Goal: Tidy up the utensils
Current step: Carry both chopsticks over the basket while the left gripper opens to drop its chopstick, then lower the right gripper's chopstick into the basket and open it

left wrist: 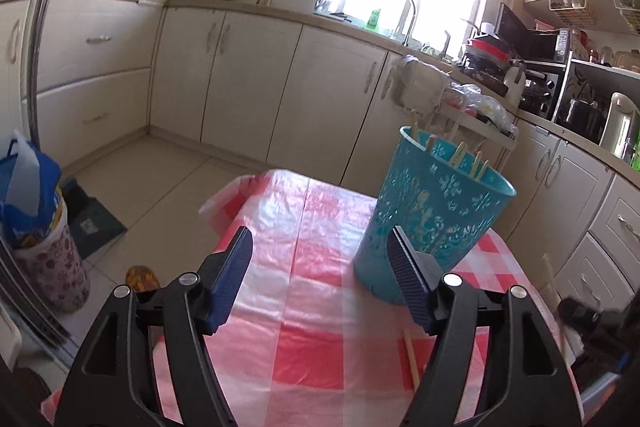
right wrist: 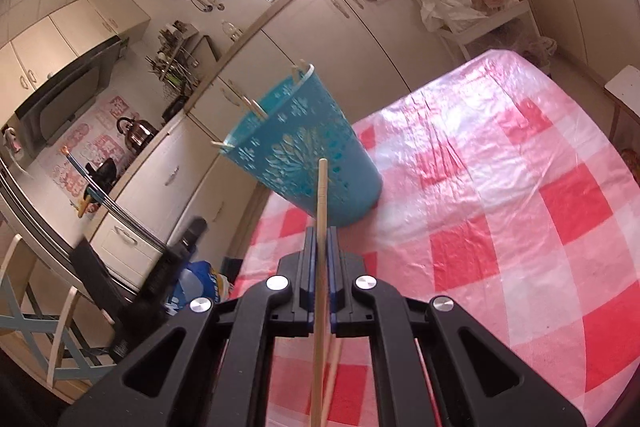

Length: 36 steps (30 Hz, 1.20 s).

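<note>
From your left wrist, the left gripper (left wrist: 320, 267) hangs wide apart over the checked tablecloth (left wrist: 304, 339) – nothing between its fingers – with the teal basket (left wrist: 432, 211) (chopsticks inside) just ahead.

From your right wrist, the right gripper (right wrist: 321, 239) clamps one chopstick (right wrist: 321, 211), pointing toward the basket (right wrist: 304, 155).

My left wrist view looks level across the desk (left wrist: 304, 347) toward the window; my right looks down, tilted. Both share the teal basket (left wrist: 432, 211) (right wrist: 304, 163) (fairly close).
</note>
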Tool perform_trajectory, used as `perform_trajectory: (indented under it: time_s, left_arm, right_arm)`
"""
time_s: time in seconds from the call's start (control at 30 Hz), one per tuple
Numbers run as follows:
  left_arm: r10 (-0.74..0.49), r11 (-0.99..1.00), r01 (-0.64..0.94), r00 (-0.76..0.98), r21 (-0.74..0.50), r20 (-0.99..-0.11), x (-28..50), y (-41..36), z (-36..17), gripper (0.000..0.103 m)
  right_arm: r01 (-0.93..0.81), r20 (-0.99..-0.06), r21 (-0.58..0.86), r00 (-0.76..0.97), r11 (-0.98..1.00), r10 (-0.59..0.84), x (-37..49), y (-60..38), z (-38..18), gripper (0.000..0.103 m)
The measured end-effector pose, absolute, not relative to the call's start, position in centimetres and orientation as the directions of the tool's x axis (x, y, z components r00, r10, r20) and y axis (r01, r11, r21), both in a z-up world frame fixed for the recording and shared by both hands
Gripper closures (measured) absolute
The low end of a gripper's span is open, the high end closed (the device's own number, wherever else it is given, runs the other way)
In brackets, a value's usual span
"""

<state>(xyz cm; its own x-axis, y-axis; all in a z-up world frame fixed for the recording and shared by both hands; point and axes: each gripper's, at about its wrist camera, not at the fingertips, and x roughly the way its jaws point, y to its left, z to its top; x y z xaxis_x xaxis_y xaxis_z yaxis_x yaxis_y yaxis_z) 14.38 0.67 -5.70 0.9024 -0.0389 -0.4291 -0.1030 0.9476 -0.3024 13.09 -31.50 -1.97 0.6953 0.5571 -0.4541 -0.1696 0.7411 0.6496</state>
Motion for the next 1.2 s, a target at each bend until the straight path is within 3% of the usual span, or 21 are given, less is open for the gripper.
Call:
perform_trajectory:
  time_s: [0.23,0.47,0.83,1.2]
  left_arm:
    - [-0.078,0.914,-0.116,0.891,-0.389,-0.447,13.8,2.0,-8.0,0.037]
    - [-0.117,0.880,-0.113,0.890,-0.461,-0.442,14.1,3.3,-8.7,0.035]
    - [-0.156,0.840,-0.110,0.888,-0.531,-0.432,14.1,4.3,-9.6,0.033]
    - [-0.153,0.841,-0.122,0.881,-0.527,-0.448,14.4,4.2,-9.7,0.032]
  right_arm:
    - [-0.252,-0.360,0.609,0.757,0.752,0.545,17.2,-29.4,4.5,0.097]
    - [-0.259,-0.277,0.466,0.866,0.846,0.417,25.0,-24.4,9.9,0.097]
    - [-0.175,-0.436,0.295,0.850,0.939,0.295,32.3,-20.9,7.3,0.097]
    - [-0.187,-0.487,0.288,0.816,0.939,0.312,30.1,-22.1,5.1,0.097]
